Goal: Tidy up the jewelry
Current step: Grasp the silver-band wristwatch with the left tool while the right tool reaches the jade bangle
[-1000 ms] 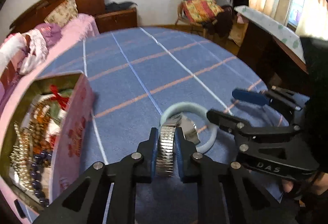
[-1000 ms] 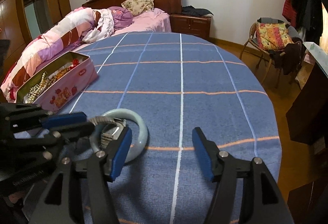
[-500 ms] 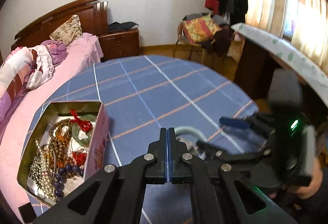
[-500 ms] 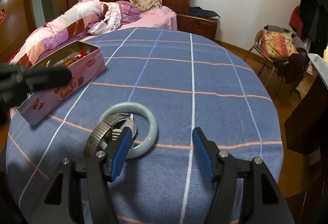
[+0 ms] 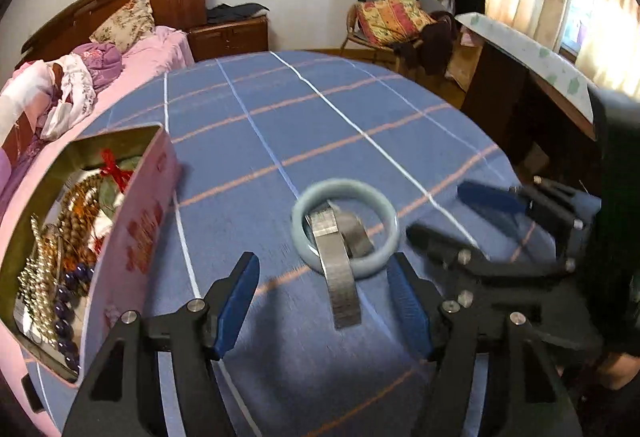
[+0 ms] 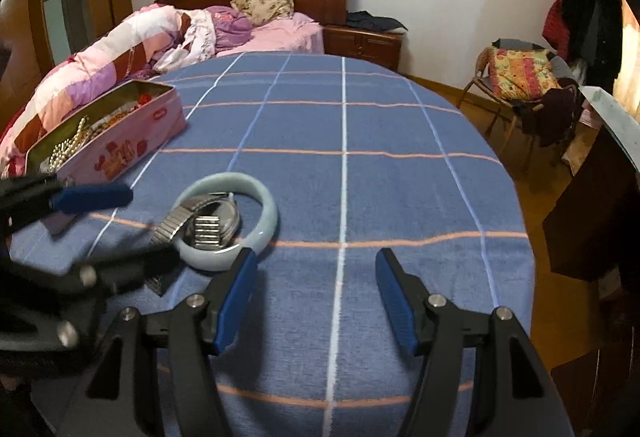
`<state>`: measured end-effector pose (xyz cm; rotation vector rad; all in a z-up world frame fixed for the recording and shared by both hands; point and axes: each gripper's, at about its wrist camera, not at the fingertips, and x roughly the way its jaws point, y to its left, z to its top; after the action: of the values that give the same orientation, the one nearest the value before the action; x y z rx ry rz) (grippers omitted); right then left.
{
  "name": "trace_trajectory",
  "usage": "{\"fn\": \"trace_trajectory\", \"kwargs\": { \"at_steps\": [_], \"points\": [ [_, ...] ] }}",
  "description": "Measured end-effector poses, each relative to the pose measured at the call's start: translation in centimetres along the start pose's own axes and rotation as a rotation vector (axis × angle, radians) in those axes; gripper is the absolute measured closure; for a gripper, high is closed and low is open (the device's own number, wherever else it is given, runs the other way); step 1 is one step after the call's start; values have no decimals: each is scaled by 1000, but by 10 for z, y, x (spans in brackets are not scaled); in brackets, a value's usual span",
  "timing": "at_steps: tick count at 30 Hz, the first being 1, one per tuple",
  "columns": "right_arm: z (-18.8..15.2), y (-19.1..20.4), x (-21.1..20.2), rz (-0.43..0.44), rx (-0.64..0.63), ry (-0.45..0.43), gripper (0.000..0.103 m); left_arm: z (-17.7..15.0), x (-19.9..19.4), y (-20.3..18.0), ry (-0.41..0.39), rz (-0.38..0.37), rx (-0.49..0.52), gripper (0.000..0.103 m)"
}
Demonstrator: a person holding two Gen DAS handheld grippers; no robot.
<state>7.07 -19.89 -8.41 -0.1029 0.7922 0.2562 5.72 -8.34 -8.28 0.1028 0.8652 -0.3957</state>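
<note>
While the left gripper (image 5: 324, 301), jaws just opening, flanks the watch (image 5: 340, 261) lying across the bangle (image 5: 344, 229), the right gripper (image 6: 316, 297) gapes empty.

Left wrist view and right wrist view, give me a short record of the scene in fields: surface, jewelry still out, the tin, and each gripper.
surface: blue checked tablecloth
bangle: pale green bangle lying flat on the cloth
watch: metal watch, case inside the bangle, one strap end draped over its rim
tin: pink tin, open, holding beads and necklaces
left gripper: left gripper jaws have just been opening, strap end between them, pads not pressing
right gripper: right gripper open, nothing between the jaws
</note>
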Motion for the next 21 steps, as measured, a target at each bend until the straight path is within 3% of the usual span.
{"fn": "trace_trajectory", "kwargs": {
  "at_steps": [3, 10, 21],
  "points": [
    [1, -5, -1, 7, 32, -6, 38, -1, 1, -4, 3, -8, 17, 41],
    [2, -4, 0, 5, 32, -9, 36, -5, 15, -5, 69, -58, 25, 89],
    [10, 1, -2, 52, 11, 2, 36, 21, -60, -4, -178, -9, 40, 90]
  ]
}}
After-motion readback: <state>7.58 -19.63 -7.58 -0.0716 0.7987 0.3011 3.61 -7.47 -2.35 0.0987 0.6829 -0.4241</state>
